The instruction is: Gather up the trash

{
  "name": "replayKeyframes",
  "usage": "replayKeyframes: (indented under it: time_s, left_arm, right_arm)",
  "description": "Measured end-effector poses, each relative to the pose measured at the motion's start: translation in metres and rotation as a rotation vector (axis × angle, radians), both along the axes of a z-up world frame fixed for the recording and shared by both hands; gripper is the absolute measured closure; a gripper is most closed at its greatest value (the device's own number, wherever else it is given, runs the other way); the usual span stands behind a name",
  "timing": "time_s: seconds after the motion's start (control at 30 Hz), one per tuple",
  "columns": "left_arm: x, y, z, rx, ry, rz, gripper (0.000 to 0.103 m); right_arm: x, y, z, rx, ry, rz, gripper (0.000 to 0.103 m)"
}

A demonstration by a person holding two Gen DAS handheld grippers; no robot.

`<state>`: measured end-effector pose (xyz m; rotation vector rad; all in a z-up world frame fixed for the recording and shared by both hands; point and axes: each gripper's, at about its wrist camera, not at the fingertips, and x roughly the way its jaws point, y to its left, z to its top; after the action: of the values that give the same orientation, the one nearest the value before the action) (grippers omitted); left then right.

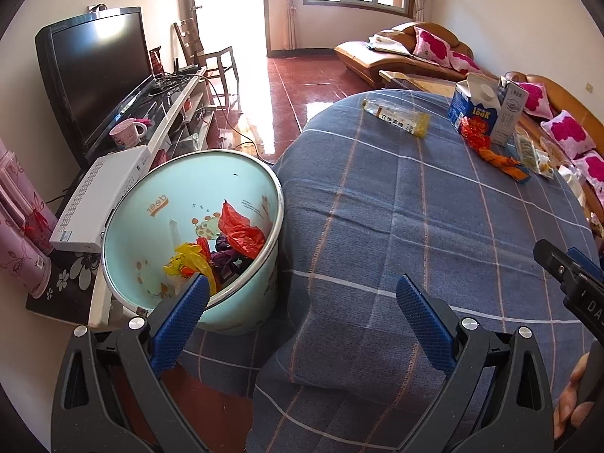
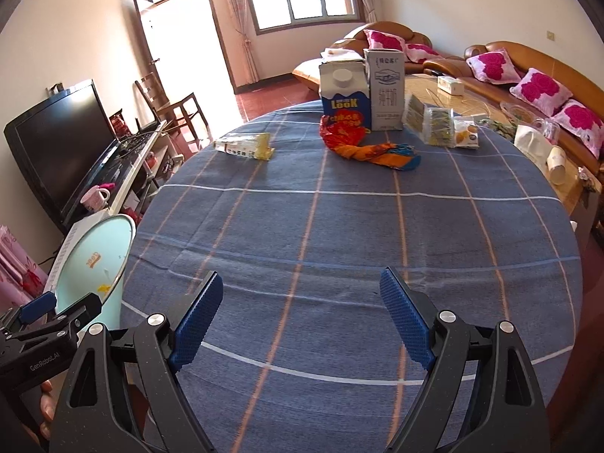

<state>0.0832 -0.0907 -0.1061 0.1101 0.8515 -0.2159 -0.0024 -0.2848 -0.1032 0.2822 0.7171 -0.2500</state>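
While both grippers hang over the near edge of a round table covered in a blue plaid cloth (image 2: 339,219), neither carries anything: the left gripper (image 1: 302,294) has its blue-padded fingers spread wide with only cloth and the bin's rim behind them, and the right gripper (image 2: 300,298) is likewise spread over bare cloth. A pale blue trash bin (image 1: 181,204) stands beside the table on the left; the word "deer" is printed on its inner wall above a cartoon giraffe, and it already holds crumpled red, yellow and purple wrappers (image 1: 234,241). Remaining trash lies at the far side of the table: a yellow and clear packet (image 2: 245,145) with print too small to read, a crumpled red and orange wrapper (image 2: 362,143), and small clear snack packs (image 2: 434,124). Behind them stand a blue carton (image 2: 343,94) marked "LOOK" and a grey carton (image 2: 385,90) with Chinese characters. "GenRobot.AI" can be read on the left gripper's body in the right wrist view.
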Motion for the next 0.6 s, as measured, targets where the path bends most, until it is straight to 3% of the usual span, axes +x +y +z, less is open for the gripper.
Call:
replayKeyframes:
  time_s: [0.27, 0.6]
  left_arm:
    - [0.008, -0.039, -0.001, 0.004, -0.054, -0.130, 0.006]
    - [0.078, -0.083, 0.003, -0.025, -0.026, -0.160, 0.007]
  right_arm:
    - [0.004, -0.043, -0.007, -0.070, 0.035, -0.049, 0.019]
    - [0.068, -0.102, 0.005, -0.133, 0.029, 0.020, 0.023]
